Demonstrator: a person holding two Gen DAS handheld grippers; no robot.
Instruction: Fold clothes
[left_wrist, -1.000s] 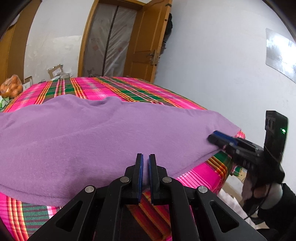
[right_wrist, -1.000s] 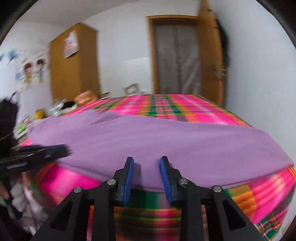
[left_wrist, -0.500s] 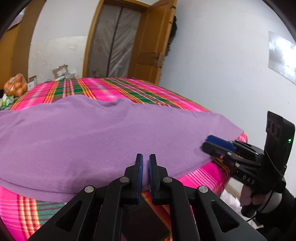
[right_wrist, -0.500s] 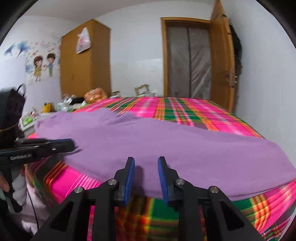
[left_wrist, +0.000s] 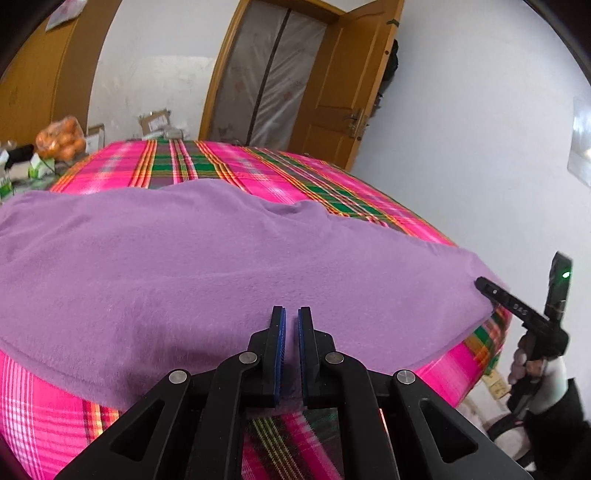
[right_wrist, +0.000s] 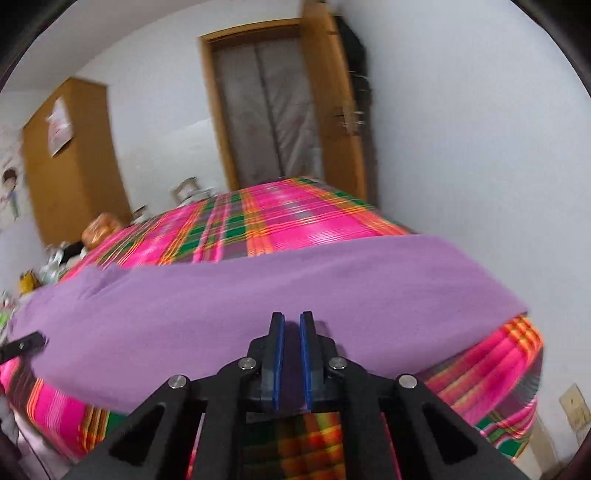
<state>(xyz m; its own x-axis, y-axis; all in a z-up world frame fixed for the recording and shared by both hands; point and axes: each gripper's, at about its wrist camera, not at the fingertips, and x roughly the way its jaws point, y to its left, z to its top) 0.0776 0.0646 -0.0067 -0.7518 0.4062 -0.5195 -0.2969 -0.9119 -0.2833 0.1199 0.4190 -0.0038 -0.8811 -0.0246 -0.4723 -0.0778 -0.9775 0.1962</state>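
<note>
A purple garment (left_wrist: 221, 258) lies spread across the near part of a bed with a pink plaid cover (left_wrist: 258, 173). My left gripper (left_wrist: 291, 314) is shut on the garment's near edge, and purple cloth shows between its blue pads. In the right wrist view the same garment (right_wrist: 258, 295) crosses the bed (right_wrist: 277, 221). There my right gripper (right_wrist: 291, 317) is closing on the near hem, with cloth filling the narrow gap between its pads. The left wrist view shows the right gripper (left_wrist: 484, 286) at the garment's right corner. The left gripper (right_wrist: 33, 339) shows at the far left of the right wrist view.
A white wall runs close along the bed's right side. An open wooden door (left_wrist: 343, 85) and a curtained doorway stand beyond the bed. A wardrobe (right_wrist: 74, 155), a bag of oranges (left_wrist: 61, 138) and boxes sit at the far left. A person's hand (left_wrist: 524, 363) holds the right gripper's handle.
The right gripper's jaws have narrowed from wide apart to close around the garment's hem. It has shifted right along the edge, towards the garment's right corner. The left gripper stays shut on the cloth.
</note>
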